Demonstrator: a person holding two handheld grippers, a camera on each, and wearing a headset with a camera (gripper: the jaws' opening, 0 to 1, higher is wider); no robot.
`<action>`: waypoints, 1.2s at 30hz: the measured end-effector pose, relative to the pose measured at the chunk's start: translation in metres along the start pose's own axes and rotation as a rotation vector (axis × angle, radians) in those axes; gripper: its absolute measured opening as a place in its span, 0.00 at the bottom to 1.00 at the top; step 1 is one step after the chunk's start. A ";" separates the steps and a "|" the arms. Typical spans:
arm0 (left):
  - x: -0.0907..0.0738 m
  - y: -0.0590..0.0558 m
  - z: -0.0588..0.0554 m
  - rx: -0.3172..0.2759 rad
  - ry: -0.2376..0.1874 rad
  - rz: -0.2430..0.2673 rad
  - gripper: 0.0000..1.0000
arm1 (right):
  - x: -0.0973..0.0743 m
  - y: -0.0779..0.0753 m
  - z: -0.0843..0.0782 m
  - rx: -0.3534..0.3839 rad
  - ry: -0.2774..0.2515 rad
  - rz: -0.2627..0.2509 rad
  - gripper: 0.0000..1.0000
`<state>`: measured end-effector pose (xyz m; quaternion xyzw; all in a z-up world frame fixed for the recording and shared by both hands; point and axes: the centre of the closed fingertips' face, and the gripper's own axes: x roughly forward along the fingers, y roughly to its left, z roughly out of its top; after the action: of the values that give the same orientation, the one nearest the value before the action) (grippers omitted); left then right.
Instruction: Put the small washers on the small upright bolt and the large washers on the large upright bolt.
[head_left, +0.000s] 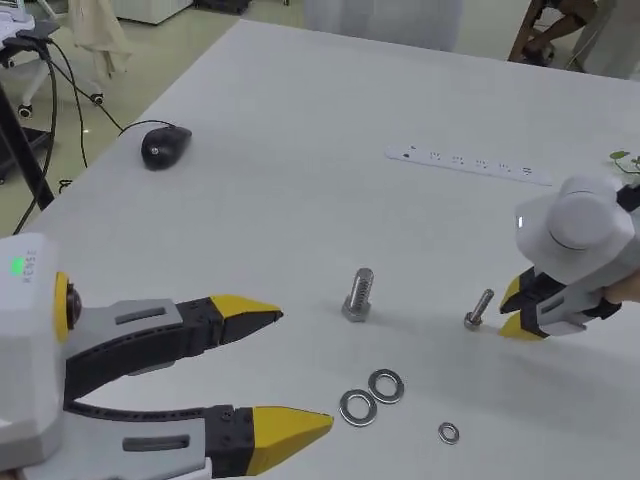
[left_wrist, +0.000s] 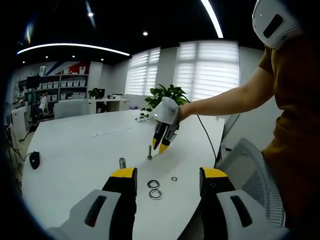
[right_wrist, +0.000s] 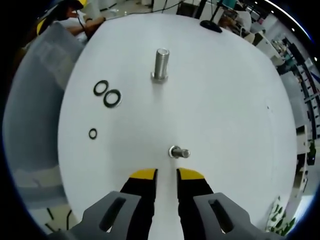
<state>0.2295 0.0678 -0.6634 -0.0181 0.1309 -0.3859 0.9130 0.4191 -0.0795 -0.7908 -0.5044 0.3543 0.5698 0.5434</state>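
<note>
In the head view my left gripper (head_left: 305, 370) sits lower left, jaws spread and empty. The right gripper (head_left: 512, 310) is at the right edge, beside the small bolt (head_left: 479, 310). The large bolt (head_left: 358, 295) stands at centre. Below lie two large washers (head_left: 358, 408) and a small washer (head_left: 449, 432).

In the left gripper view the washers lie bottom centre, between my spread jaws.

In the right gripper view the jaws are slightly parted, gripping nothing, with the small bolt just above the tips.

Large bolt (head_left: 359, 294), small bolt (head_left: 479, 309) & washers (head_left: 386, 385): bare shiny metal. Counter (head_left: 300, 180): smooth matt white. Left gripper (head_left: 303, 370): matt grey plastic, yellow tips. Mouse (head_left: 165, 146): glossy black plastic.
</note>
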 end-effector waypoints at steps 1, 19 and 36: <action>0.000 -0.001 0.001 0.004 -0.001 -0.001 0.49 | -0.001 0.003 0.000 -0.002 -0.001 -0.002 0.16; -0.009 -0.022 0.009 0.053 -0.016 -0.026 0.49 | 0.000 0.067 0.022 -0.035 -0.049 0.050 0.16; -0.019 -0.031 0.010 0.069 -0.016 -0.028 0.49 | 0.020 0.117 0.042 -0.057 -0.067 0.134 0.18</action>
<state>0.1974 0.0590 -0.6450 0.0084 0.1099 -0.4029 0.9086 0.2993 -0.0525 -0.8168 -0.4757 0.3523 0.6313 0.5011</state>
